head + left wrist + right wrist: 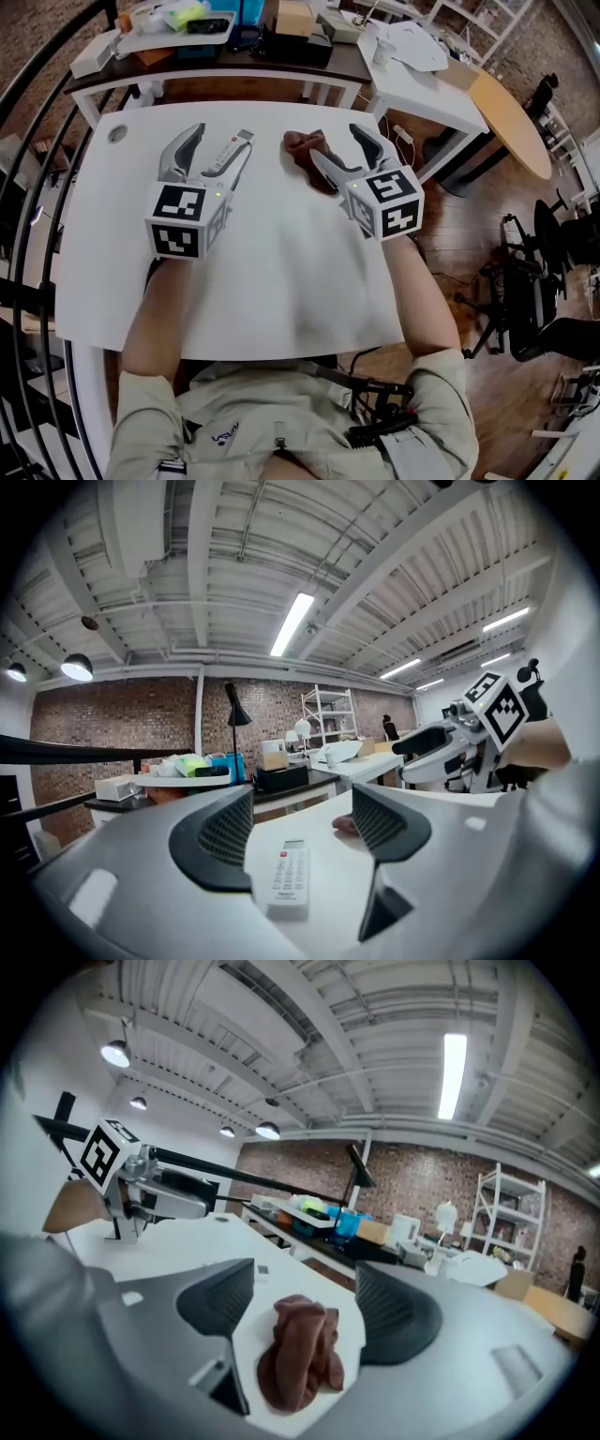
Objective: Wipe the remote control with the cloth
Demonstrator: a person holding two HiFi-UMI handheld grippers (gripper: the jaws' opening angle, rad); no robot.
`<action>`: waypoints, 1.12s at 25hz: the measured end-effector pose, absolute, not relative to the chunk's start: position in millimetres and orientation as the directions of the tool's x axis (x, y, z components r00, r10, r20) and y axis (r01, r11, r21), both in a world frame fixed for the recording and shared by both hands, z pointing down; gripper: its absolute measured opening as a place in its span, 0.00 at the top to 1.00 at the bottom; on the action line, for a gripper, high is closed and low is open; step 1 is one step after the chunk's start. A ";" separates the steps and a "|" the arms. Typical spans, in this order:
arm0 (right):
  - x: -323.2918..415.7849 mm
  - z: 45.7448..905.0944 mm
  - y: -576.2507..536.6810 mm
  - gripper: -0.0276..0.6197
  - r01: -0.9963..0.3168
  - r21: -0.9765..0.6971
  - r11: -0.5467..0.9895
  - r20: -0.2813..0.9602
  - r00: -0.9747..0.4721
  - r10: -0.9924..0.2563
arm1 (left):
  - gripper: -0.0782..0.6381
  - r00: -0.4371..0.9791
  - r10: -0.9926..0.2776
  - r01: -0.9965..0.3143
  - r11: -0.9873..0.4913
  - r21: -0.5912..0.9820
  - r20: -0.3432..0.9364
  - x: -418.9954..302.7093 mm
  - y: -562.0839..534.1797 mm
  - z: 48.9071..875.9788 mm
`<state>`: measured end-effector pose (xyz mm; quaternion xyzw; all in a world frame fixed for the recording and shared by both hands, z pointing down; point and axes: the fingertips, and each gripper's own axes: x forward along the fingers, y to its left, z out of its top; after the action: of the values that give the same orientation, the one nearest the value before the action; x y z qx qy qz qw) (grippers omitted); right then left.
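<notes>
Remote control (228, 150) and cloth (303, 147) both lay on the white table (281, 281), near its far edge, and neither had yet been picked up.

At the table's far left, the left gripper (223, 137) was held about level and low over the top. Its fingers stood well apart, one on each side of the remote, with neither pad pressing on it. That straddling pose looked meant for closing on the remote's long sides, so it could be steadied or lifted for wiping.

At the table's far middle, the right gripper (335, 141) tipped slightly downward. Its fingers were also spread wide, and the cloth sat in the gap without being pinched. The downward tilt probably served to bring the pads low enough to catch soft fabric off the table.

The cloth was a crumpled reddish-brown heap, bunched rather than spread out, so there was plenty of bulk to pinch. The remote, slim and white, rested keypad up just left of the cloth and apart from it.
</notes>
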<state>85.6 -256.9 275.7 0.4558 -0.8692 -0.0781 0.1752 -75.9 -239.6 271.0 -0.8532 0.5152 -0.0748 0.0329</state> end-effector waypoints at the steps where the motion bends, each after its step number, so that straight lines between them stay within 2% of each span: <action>1: 84.9 283.3 -264.0 0.44 -0.761 0.278 0.586 0.266 -0.526 -0.808 | 0.45 0.459 -0.881 -0.872 -0.472 -0.128 0.118 -75.9 -246.1 277.7; 5: 83.3 313.4 -286.8 0.43 -0.755 0.232 0.613 0.361 -0.518 -0.775 | 0.38 0.468 -0.862 -0.867 -0.491 -0.090 0.198 -78.6 -266.3 304.1; 11: 83.6 354.7 -311.9 0.43 -0.754 0.160 0.637 0.482 -0.503 -0.717 | 0.33 0.486 -0.803 -0.854 -0.520 -0.006 0.345 -81.5 -287.0 346.4; 19: 86.7 395.1 -329.4 0.37 -0.741 0.042 0.670 0.624 -0.504 -0.597 | 0.31 0.487 -0.740 -0.846 -0.531 0.042 0.464 -87.7 -303.4 380.9; 23: 88.3 411.1 -335.5 0.36 -0.743 -0.001 0.669 0.662 -0.502 -0.557 | 0.31 0.483 -0.718 -0.848 -0.527 0.061 0.501 -92.6 -306.1 396.1; 28: 89.2 413.5 -338.0 0.36 -0.752 0.006 0.659 0.664 -0.490 -0.565 | 0.30 0.466 -0.680 -0.833 -0.552 0.024 0.566 -87.3 -312.0 406.5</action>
<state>89.2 -338.0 413.5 0.3868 -0.8509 0.1443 0.3248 -87.3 -312.0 406.5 -0.8430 0.4488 -0.2556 -0.1502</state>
